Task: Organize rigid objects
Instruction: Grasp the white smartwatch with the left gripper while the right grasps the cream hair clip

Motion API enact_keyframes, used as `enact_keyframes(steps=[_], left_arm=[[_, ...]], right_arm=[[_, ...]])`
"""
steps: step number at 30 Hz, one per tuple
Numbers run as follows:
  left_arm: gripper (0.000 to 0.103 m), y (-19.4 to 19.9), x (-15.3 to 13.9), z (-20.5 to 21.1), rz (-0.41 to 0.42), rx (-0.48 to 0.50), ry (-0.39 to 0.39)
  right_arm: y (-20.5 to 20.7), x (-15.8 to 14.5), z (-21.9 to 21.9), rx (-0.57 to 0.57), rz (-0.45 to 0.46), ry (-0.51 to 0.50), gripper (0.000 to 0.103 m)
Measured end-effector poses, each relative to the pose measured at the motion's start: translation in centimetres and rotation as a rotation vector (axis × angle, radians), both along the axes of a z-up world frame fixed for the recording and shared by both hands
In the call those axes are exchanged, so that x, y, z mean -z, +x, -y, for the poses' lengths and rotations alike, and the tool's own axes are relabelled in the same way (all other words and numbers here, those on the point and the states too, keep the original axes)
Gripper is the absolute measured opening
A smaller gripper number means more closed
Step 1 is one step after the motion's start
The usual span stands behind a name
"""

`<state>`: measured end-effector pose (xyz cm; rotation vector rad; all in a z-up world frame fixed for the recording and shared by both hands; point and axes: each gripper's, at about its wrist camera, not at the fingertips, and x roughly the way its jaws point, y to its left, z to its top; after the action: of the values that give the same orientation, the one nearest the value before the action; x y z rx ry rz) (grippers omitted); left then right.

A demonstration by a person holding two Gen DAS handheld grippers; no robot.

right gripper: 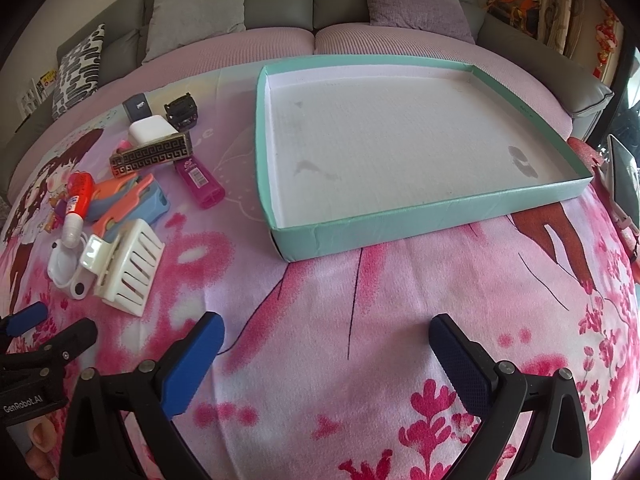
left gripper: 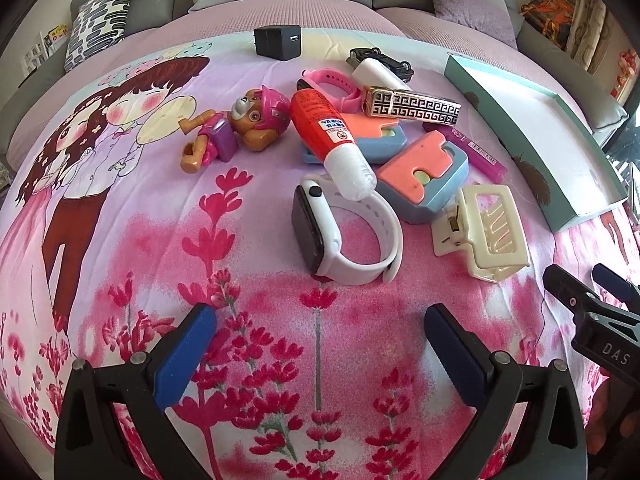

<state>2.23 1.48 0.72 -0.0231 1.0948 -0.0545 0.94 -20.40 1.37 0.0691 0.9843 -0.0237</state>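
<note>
Over the fleecy blanket (right gripper: 320, 288), both the left gripper (left gripper: 320, 340) and right gripper (right gripper: 326, 344) gape empty.

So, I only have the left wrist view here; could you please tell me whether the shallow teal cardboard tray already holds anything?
Observer: No, the shallow teal cardboard tray holds nothing; its white floor shows only a few grey stains.
Operator: Thank you. Is the right gripper carrying anything?
Observer: No, the right gripper is open above the pink flowered blanket, with nothing between its fingers.
Operator: And what does it face?
Observer: The tray's near wall; the cream plastic hair claw clip lies off to its left.
</note>
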Motion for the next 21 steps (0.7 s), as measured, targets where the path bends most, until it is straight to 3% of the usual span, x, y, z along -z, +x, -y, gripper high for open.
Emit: enact_keyframes(steps=[5, 12, 15, 21], left_arm=[[0.103, -0.1, -1.7, -1.4, 0.069, -0.011, 0.021], [0.103, 1.7, -0.7, -1.7, 0.057, 0.014, 0.004], [0.102, 1.9, -0.5, -0.7, 0.057, 0.041, -0.005], [0.09, 2.8, -0.2, 0.1, 0.062, 0.06, 0.007]], right_arm=[[0.3, -2.5, -2.5, -0.091, 0.05, 0.032, 0.103], [1.9, -3.5, -5.7, -0.159, 0.046, 0.101, 0.103], [2.6, -3.4, -6.4, -0.166, 0.025, 0.13, 0.097], [3.8, -2.5, -8.0, -0.21, -0.014, 0.15, 0.092]])
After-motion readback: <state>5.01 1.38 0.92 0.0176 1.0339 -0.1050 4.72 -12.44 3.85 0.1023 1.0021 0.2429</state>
